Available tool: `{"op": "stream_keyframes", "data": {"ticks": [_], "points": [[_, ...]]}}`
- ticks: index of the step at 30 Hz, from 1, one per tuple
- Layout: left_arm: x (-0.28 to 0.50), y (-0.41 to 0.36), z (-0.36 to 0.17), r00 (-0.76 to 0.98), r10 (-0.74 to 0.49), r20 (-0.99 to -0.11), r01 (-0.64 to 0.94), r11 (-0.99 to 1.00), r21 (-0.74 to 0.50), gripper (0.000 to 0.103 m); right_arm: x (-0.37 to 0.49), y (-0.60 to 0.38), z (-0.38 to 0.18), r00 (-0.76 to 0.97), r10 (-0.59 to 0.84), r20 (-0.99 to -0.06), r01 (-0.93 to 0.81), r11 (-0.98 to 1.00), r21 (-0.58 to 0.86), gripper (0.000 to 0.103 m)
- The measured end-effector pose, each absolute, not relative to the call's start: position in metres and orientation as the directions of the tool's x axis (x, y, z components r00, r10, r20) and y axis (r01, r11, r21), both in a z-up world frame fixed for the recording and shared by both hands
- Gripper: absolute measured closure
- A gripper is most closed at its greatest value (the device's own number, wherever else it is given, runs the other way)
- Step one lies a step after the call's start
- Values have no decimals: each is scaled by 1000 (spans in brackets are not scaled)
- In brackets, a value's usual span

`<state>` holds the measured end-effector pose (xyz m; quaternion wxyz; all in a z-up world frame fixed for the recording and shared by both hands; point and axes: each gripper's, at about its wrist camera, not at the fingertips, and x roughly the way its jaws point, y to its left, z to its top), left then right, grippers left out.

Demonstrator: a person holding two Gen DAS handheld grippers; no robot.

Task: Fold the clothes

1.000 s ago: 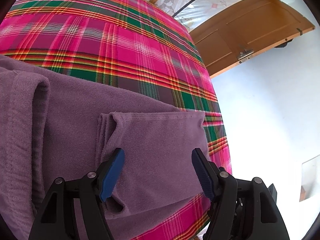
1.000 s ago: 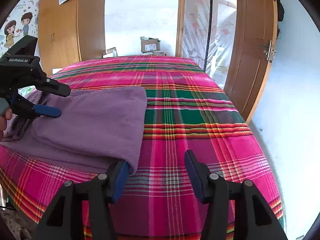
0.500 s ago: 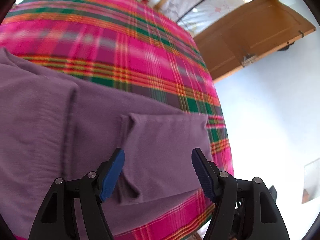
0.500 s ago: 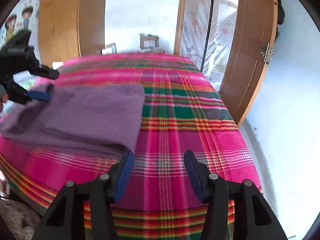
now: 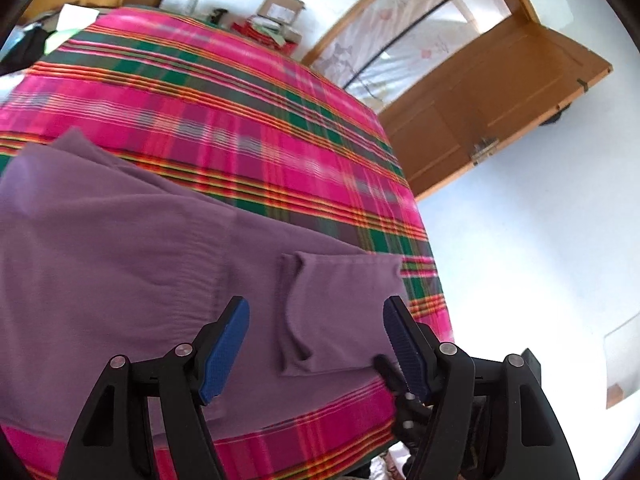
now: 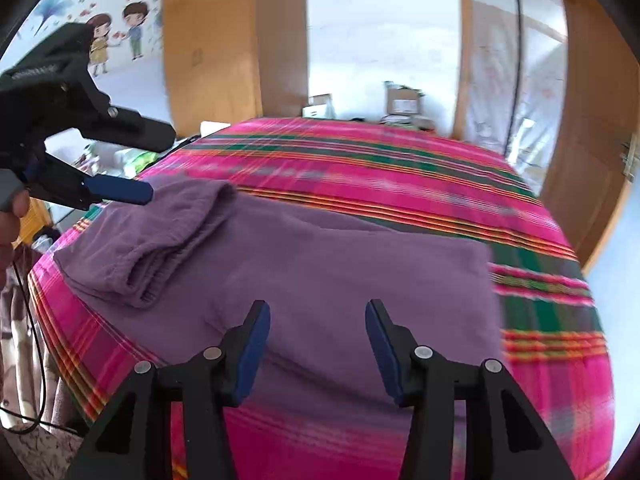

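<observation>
1. Purple garment (image 6: 328, 264): I see it folded on the plaid bed (image 6: 400, 168); near hem cut off.
2. Left gripper (image 5: 316, 332): spread, empty.
3. Right gripper (image 6: 318, 340): spread, empty, jaws just narrowing; only its view shows the rolled sleeve (image 6: 160, 232).

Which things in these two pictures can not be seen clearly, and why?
- Garment, left wrist view: its left part is cut off by the picture edge.
- Bedspread, right wrist view: stripes are smeared by blur.
- Boxes behind the bed: too small to read.
- Person's hand: mostly cut off at the left edge.
</observation>
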<state>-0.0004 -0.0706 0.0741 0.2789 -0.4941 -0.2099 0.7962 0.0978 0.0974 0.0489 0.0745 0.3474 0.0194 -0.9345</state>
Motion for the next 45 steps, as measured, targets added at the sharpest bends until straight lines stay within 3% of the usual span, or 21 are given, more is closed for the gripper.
{"op": "stream_keyframes", "data": {"ticks": [13,19,29,45], "points": [[-1,-158,61,-468,581,-666,-66,-774,-629,31,80,66,30,-703,-159,-693,189,-981,34,52],[-3,-183,51,-481,554,-679,-25,-783,-621,31,79,56,41,-720,-109,-685,180,-983,-33,52],[0,-238,35,-530,478,-701,78,-795,-601,31,70,2,65,-731,-304,-611,364,-931,28,52],[20,-285,17,-541,421,-728,166,-795,-583,31,51,-133,43,-507,-584,-634,669,-731,137,53]]}}
